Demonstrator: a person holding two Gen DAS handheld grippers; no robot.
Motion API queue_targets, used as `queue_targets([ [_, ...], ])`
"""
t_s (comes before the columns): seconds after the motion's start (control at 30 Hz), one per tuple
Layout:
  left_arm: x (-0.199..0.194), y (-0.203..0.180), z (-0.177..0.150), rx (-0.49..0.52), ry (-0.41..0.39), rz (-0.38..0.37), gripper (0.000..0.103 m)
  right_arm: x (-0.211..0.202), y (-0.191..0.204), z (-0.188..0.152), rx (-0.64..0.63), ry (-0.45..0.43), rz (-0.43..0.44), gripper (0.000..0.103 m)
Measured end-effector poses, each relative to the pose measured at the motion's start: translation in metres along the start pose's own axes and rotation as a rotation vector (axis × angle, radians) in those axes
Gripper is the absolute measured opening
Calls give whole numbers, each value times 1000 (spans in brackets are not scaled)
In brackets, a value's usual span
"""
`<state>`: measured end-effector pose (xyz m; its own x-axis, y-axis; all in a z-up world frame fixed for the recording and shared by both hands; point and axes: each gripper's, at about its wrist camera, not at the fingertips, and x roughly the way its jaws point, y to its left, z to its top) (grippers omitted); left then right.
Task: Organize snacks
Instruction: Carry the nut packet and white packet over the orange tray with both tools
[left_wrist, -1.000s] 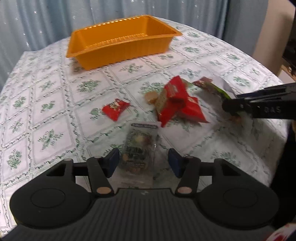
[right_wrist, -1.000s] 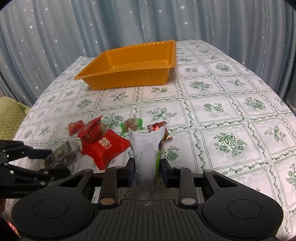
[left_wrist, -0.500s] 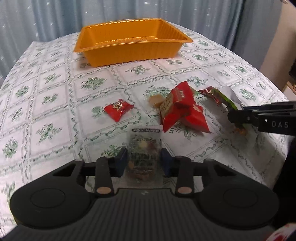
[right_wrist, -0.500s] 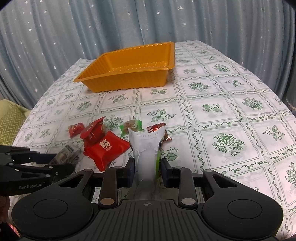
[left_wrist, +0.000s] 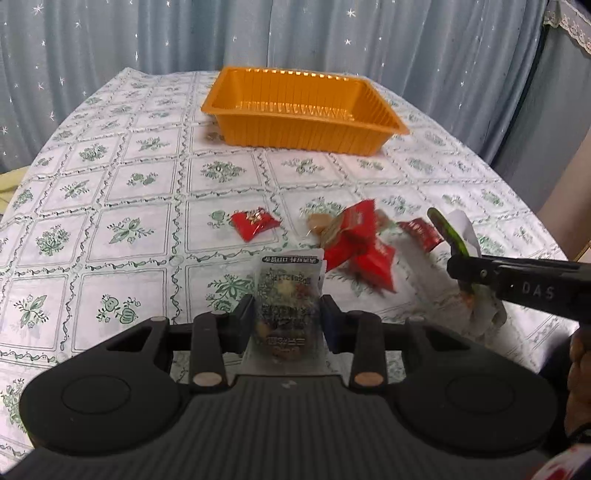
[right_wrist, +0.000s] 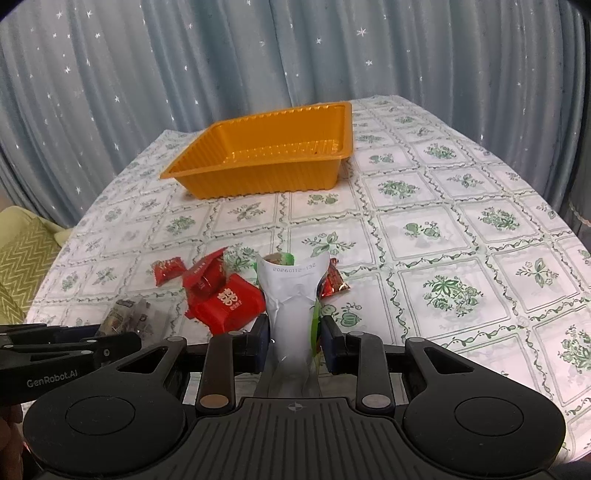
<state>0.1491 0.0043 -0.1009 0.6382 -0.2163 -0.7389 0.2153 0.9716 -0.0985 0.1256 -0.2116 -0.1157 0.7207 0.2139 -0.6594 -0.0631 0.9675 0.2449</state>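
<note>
Open tablecloth lies between the snack cluster and the orange tray; passage there is unobstructed. The tray interior appears bare and accessible from above. The red packets crowd the near centre. The right gripper and left gripper stand close together, narrowing room between.

"DAS" shows on the right gripper; "GenRobot.AI" on the left gripper. Between the right gripper's fingers, the white pouch reads "20260112-132". Left of them, a red packet carries a white double-happiness sign.
</note>
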Motion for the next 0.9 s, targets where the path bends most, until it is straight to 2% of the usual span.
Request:
queue_targets([
  [0.53, -20, -13, 39, -8, -80, -33, 34, -24, 3, 21, 4, -52, -8, 30],
  [0.7, -19, -14, 64, 5, -112, -42, 34, -25, 5, 42, -4, -84, -2, 30],
  [0.9, -4, -10, 111, 16, -150, -56, 34, -17, 6, 86, -4, -135, 21, 30],
])
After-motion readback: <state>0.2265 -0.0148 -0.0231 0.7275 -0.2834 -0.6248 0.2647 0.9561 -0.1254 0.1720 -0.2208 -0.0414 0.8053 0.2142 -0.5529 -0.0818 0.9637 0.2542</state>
